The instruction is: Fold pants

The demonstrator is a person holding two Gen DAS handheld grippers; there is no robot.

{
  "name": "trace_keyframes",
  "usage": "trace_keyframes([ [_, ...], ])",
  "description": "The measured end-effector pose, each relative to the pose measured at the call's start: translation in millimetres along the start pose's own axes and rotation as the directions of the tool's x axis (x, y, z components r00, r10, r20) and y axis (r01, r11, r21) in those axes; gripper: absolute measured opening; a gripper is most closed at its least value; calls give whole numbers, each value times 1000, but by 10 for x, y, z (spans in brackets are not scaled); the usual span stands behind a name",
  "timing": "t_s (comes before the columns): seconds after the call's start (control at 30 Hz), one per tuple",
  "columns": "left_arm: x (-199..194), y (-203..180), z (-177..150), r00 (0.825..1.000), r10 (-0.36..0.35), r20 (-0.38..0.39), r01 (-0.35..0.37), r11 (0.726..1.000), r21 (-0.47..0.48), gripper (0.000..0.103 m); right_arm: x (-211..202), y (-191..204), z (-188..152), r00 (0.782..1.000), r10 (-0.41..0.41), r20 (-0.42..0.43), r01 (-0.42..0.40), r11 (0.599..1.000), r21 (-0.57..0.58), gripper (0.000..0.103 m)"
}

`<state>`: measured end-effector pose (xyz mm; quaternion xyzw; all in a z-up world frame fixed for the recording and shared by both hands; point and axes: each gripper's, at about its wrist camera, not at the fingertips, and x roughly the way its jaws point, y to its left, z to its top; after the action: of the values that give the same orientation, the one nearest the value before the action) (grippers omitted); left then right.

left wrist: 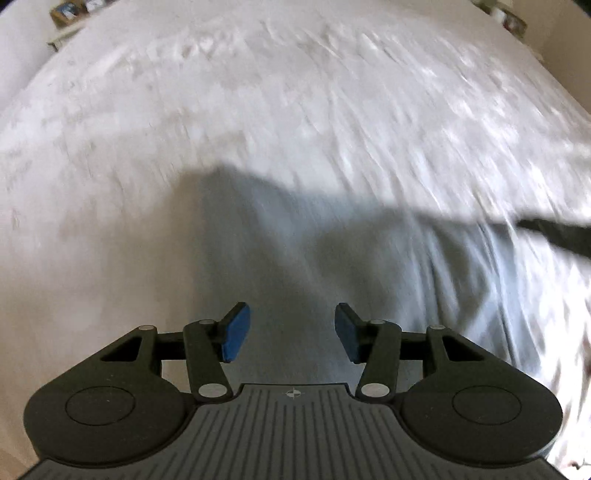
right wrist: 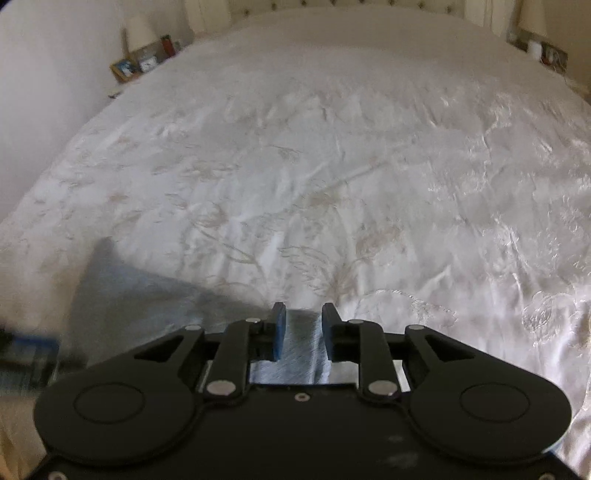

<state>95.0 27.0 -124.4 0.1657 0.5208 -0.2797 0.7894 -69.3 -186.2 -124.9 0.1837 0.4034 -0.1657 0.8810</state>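
Observation:
Light grey-blue pants (left wrist: 332, 251) lie on a white bedspread (left wrist: 258, 110). In the left wrist view they spread from below my left gripper (left wrist: 291, 332) toward the right; the picture is blurred by motion. My left gripper is open, empty, and hovers over the cloth. In the right wrist view the pants (right wrist: 147, 295) stretch away to the left. My right gripper (right wrist: 303, 332) has its blue pads narrowly apart with a fold of the pants (right wrist: 301, 343) between them. The right gripper also shows as a dark shape at the right edge of the left wrist view (left wrist: 561, 236).
The embroidered white bedspread (right wrist: 369, 166) covers the bed to a tufted headboard (right wrist: 332, 5). A nightstand with a lamp and photo frames (right wrist: 140, 55) stands at the far left; another (right wrist: 543, 44) stands at the far right. A wall (right wrist: 44, 92) runs along the left.

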Motion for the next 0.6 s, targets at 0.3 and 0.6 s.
trace_keyframes([
  [0.3,941,362,658,992,68,-105,-68,998,4,58,-99,302,-366,995,11,-103,-15,999,-38,36],
  [0.6,515,570,398,1000,-5,-19,5,999,-42,62,-85,171,-513,986,-21,-168,25,999,25,63],
])
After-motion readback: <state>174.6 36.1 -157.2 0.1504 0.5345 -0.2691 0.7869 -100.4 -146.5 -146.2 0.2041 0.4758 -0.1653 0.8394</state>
